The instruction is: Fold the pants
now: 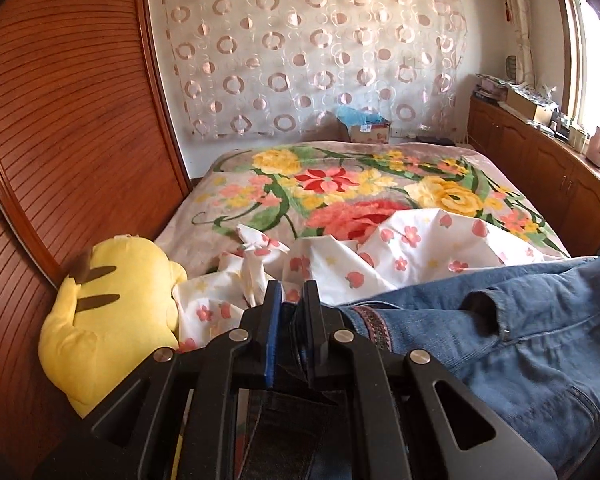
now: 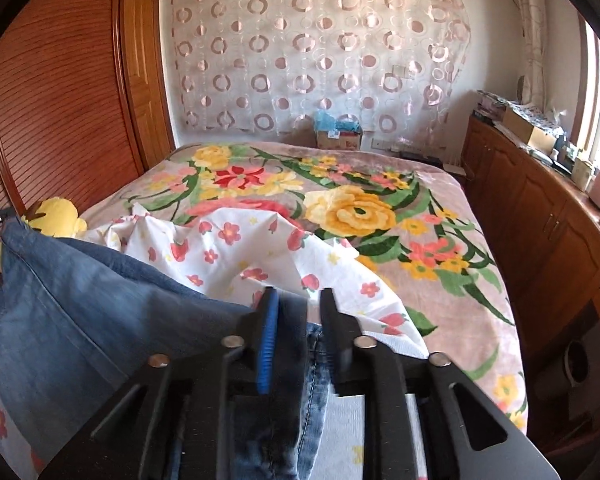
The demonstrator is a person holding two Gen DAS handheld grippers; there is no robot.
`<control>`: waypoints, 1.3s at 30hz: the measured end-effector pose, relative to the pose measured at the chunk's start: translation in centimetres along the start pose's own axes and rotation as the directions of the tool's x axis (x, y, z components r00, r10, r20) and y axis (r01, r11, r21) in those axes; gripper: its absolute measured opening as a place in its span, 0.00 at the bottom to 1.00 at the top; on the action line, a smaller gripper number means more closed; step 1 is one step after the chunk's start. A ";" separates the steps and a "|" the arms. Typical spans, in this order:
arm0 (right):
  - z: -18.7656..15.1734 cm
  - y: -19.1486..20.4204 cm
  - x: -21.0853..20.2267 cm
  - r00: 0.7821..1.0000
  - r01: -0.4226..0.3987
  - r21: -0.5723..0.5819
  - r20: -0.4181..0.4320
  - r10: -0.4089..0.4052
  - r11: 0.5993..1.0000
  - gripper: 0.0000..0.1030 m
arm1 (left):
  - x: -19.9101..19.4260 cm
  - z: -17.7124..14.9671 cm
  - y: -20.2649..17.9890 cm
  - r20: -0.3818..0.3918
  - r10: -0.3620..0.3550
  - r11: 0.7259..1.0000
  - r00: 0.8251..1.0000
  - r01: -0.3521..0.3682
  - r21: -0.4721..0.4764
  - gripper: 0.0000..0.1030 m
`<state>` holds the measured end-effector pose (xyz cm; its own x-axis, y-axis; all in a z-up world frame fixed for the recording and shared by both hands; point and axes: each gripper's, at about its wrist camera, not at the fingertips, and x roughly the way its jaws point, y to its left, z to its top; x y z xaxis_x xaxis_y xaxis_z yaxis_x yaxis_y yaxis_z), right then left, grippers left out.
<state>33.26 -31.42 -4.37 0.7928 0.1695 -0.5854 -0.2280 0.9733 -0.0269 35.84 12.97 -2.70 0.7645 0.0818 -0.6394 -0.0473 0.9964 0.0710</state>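
Observation:
Blue denim pants stretch from my left gripper off to the right, over the bed. That gripper is shut on a dark fold of the pants at the waistband end. In the right wrist view the pants bulge up on the left and one edge runs down between the fingers of my right gripper. The cloth lies against the blue-padded left finger. A gap shows between the cloth and the right finger, so this gripper is open around the denim.
A white sheet with small red flowers lies crumpled beyond the pants on a floral blanket. A yellow plush toy leans on the wooden wardrobe at left. A low wooden cabinet runs along the right.

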 end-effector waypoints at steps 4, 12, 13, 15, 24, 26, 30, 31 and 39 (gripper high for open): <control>-0.5 -0.5 -0.6 1.000 -0.020 0.012 0.003 0.019 1.000 0.38 | -1.2 -0.3 -0.1 0.012 -0.010 1.000 1.000 0.010 0.011 0.28; -2.6 -1.2 -1.8 0.997 -0.055 0.026 -0.058 0.057 0.998 0.42 | -3.8 -0.8 -0.1 0.043 -0.112 0.994 0.993 0.112 0.003 0.78; -2.7 -1.3 -1.8 0.996 -0.060 0.027 -0.069 0.062 0.998 0.43 | -3.7 -0.9 -0.2 0.039 -0.115 0.993 0.993 0.115 0.006 0.78; -3.3 -1.4 -1.6 0.993 -0.067 0.026 -0.098 0.069 0.997 0.43 | -3.2 -1.5 -0.5 0.025 -0.106 0.994 0.994 0.105 0.022 0.78; -3.7 -2.0 -0.5 0.974 -0.122 0.048 -0.185 0.129 0.991 0.43 | 0.2 -3.0 0.3 -0.064 -0.105 0.994 0.992 0.105 0.005 0.75; -3.6 -1.9 -0.4 0.970 -0.142 0.045 -0.191 0.148 0.989 0.37 | 0.9 -3.1 0.3 -0.077 -0.100 0.995 0.992 0.101 0.006 0.75; -2.8 -1.8 -1.2 0.974 -0.167 0.016 -0.153 0.167 0.986 0.02 | 1.7 -3.1 0.1 -0.085 -0.093 0.995 0.992 0.094 0.013 0.75; -2.4 -1.9 -1.7 0.978 -0.166 0.010 -0.127 0.166 0.986 0.01 | 1.9 -3.1 0.1 -0.086 -0.090 0.996 0.992 0.092 0.015 0.75; 0.4 -4.1 -2.8 0.992 -0.114 -0.002 -0.056 0.113 0.994 0.00 | 2.4 -3.1 0.5 -0.094 -0.082 0.997 0.992 0.083 0.006 0.75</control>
<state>32.15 -35.84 -2.32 0.7288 0.2697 -0.6294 -0.3175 0.9475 0.0384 35.66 13.78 -6.56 0.7019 0.0017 -0.7123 0.0203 0.9995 0.0224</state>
